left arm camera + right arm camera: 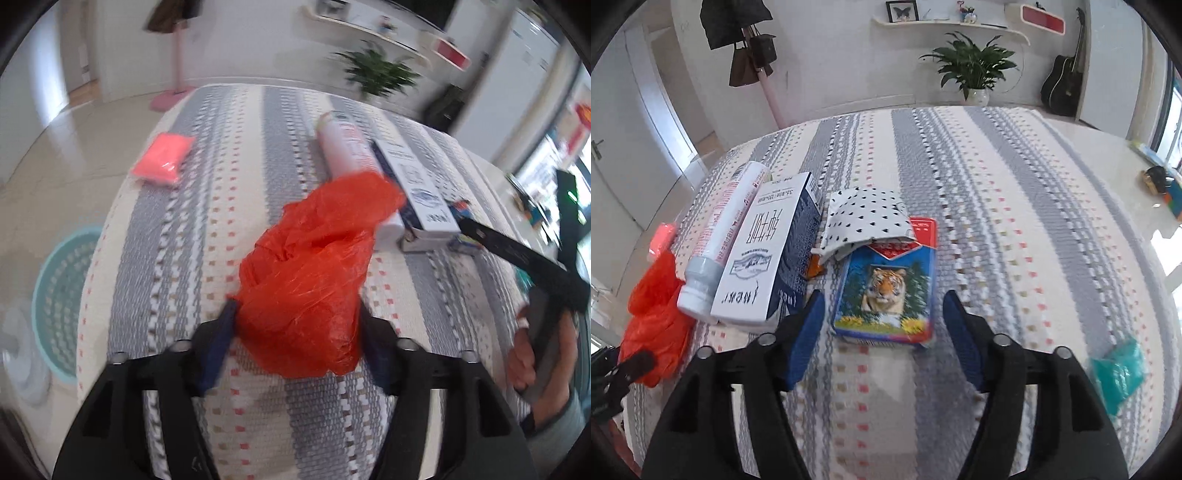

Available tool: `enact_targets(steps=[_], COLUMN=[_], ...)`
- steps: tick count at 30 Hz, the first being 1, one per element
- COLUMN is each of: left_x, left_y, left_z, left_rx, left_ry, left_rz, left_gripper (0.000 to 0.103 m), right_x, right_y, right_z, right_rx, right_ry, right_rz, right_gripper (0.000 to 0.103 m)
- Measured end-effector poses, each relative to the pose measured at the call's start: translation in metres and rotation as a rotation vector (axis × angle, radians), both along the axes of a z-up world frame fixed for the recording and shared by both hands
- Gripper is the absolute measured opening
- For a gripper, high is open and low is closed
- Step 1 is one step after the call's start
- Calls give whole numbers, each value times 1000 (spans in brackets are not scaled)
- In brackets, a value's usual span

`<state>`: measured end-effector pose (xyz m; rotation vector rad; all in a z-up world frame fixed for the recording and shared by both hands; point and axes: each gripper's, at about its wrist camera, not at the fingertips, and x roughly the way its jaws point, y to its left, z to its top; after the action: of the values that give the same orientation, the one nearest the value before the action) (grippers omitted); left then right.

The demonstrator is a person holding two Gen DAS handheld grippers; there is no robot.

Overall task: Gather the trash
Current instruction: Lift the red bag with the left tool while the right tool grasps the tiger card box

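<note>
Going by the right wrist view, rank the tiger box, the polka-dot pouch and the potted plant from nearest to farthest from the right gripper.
1. Tiger box: just ahead of the right gripper, between its fingers.
2. Polka-dot pouch: behind the box, overlapping its far end.
3. Potted plant: on the floor beyond the table.

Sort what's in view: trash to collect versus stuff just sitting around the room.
Trash: red plastic bag, white bottle, milk carton, tiger box, spotted wrapper, pink packet, teal packet.

Not part of it: potted plant, guitar, teal basket.
</note>
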<state>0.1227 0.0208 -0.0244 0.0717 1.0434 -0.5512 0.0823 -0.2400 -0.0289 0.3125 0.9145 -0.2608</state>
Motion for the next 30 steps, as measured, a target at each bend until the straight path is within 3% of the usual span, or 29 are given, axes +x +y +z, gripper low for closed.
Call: enact_targets(steps=[4, 9, 12, 14, 19, 24, 30], left_x=[10, 26, 29, 28, 20, 14, 9], left_y=[-8, -21, -26, -26, -12, 23, 66], left_z=[5, -5, -13, -14, -3, 21, 52], left_rx=[17, 12, 29, 19, -23, -126, -218], left_ry=[-28, 15, 25, 30, -3, -51, -118], left_rz=[-78, -77, -51, -44, -23, 51, 152], left_gripper=[74, 73, 59, 45, 38, 37, 36], right_x=[8, 11, 14, 15, -1, -37, -58], right_y=[1, -1, 5, 10, 10, 11, 41], right_z=[-5, -13, -14, -15, -11, 14, 67], right_rx=[-13, 27, -5, -38, -46, -80, -119], right_ry=[19, 40, 58, 76, 71, 19, -98], right_rz=[-11, -37, -34, -33, -41, -63, -28], right_gripper=[68, 68, 68, 62, 60, 60, 60])
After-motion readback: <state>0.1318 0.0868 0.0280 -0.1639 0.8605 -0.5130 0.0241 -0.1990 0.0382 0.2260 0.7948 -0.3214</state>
